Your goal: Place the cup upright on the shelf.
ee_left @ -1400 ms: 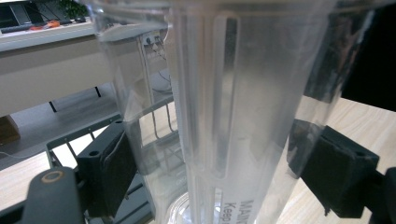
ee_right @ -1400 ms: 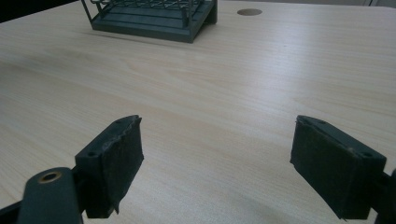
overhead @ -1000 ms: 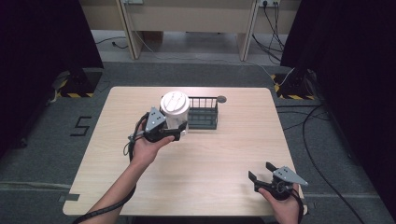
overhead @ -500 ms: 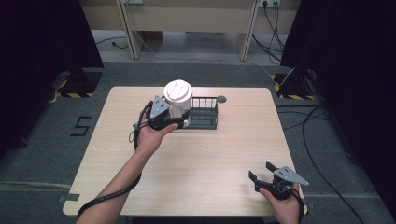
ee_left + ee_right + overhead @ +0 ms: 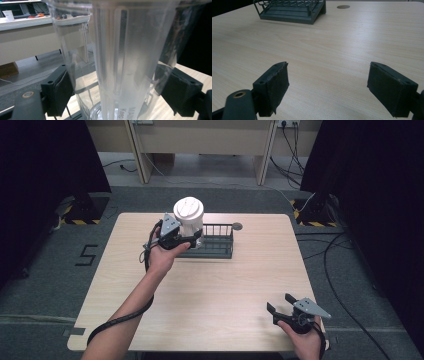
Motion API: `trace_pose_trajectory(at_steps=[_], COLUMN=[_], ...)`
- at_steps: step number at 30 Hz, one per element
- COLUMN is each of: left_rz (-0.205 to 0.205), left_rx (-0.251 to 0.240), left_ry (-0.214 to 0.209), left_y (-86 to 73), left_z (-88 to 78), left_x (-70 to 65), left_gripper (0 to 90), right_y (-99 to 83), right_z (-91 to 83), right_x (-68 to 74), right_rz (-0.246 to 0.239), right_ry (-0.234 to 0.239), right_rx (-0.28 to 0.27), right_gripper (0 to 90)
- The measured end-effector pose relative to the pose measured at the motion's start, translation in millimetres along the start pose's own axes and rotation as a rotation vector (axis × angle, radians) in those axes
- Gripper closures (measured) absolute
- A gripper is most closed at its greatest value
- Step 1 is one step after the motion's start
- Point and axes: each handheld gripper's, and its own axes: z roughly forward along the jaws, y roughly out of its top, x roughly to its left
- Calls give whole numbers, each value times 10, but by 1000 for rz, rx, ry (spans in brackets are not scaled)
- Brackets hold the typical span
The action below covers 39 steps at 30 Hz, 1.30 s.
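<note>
A clear plastic jug (image 5: 189, 217) with a white lid stands upright at the left end of a dark wire rack (image 5: 217, 245). My left gripper (image 5: 192, 239) is shut on the jug's lower body. In the left gripper view the ribbed clear jug (image 5: 130, 57) stands between both black pads (image 5: 58, 92), close to the camera. I cannot tell whether its base rests in the rack. My right gripper (image 5: 280, 303) hovers open near the table's front right corner. In the right gripper view, bare wood lies between the jaws of the right gripper (image 5: 332, 90).
The rack (image 5: 292, 10) sits at the back middle of the light wooden table (image 5: 225, 290). A round grey cable hole (image 5: 236, 226) lies just behind the rack's right end. Dark curtains flank the table, and cables run over the grey floor at the right.
My left gripper has carried the jug up and away from the person, over the rack's left end. The right gripper has stayed where it was.
</note>
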Motion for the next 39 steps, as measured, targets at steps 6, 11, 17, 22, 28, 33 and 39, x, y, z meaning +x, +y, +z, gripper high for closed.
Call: trace_pose_trajectory(at_steps=[6, 11, 17, 22, 28, 33, 39], left_rz=[14, 13, 34, 34, 22, 19, 18], left_rx=[4, 6, 4, 12, 27, 39, 51], left_ry=[12, 24, 27, 29, 32, 38, 42], left_y=[42, 92, 167, 167, 129, 115, 136], left_z=[87, 154, 224, 282, 392, 457, 541], left_x=[48, 83, 66, 60, 75, 89, 121], left_gripper=[176, 176, 176, 176, 176, 176, 176], right_y=[-4, -4, -4, -4, -5, -7, -7], right_z=[-7, -10, -10, -10, -10, -19, -18], right_x=[-18, -16, -20, -16, -18, -20, -9], right_rz=[22, 18, 22, 17, 11, 11, 11], right_ry=[-4, -4, -4, -3, -6, -9, -4], right_rx=[-12, -10, -11, -10, -15, -20, -19], right_gripper=[179, 179, 179, 179, 179, 178, 179])
